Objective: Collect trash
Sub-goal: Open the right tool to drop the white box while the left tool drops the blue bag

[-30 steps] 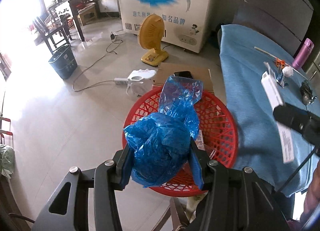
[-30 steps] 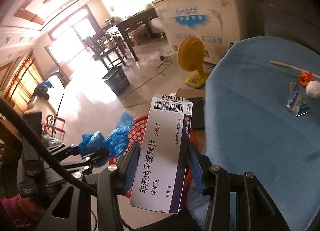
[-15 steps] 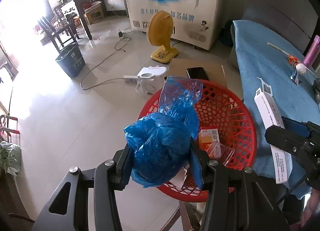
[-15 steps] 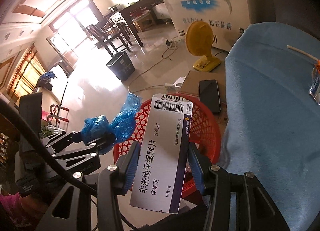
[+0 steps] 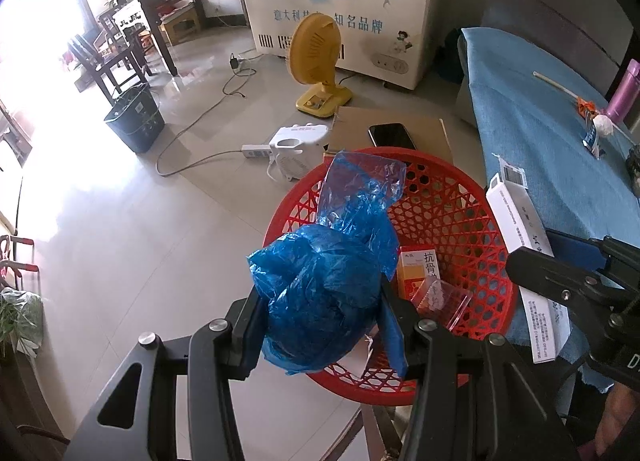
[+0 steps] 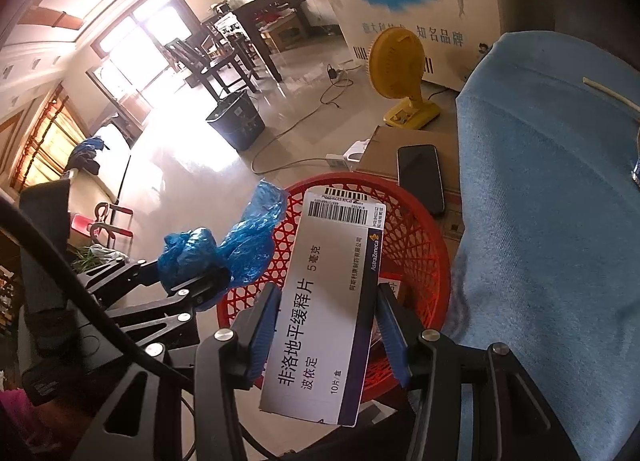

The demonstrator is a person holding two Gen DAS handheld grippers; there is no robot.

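Note:
My left gripper [image 5: 320,321] is shut on a crumpled blue plastic bag [image 5: 324,281], held over the near rim of a red mesh basket [image 5: 452,221]. In the basket lie an orange medicine box [image 5: 418,271] and a clear blister pack [image 5: 440,299]. My right gripper [image 6: 326,333] is shut on a white medicine box [image 6: 332,301] with a barcode, above the red mesh basket [image 6: 416,237]. The white medicine box [image 5: 520,253] and right gripper show at the right of the left wrist view. The left gripper [image 6: 200,285] with the blue plastic bag [image 6: 220,249] shows in the right wrist view.
A blue-clothed table [image 5: 540,149] stands right of the basket, carrying small litter [image 5: 592,129] and a purple bottle [image 5: 624,89]. A phone [image 6: 420,177] lies on a cardboard box [image 5: 400,129] behind the basket. A yellow fan [image 5: 318,65], white appliance [image 5: 296,145], dark bin [image 5: 136,117] and chest freezer [image 5: 340,1] stand on the floor.
The right gripper with the white box has come down and leftward over the basket. The basket's inside, with the orange box, now shows in the left wrist view. Both grips are unchanged.

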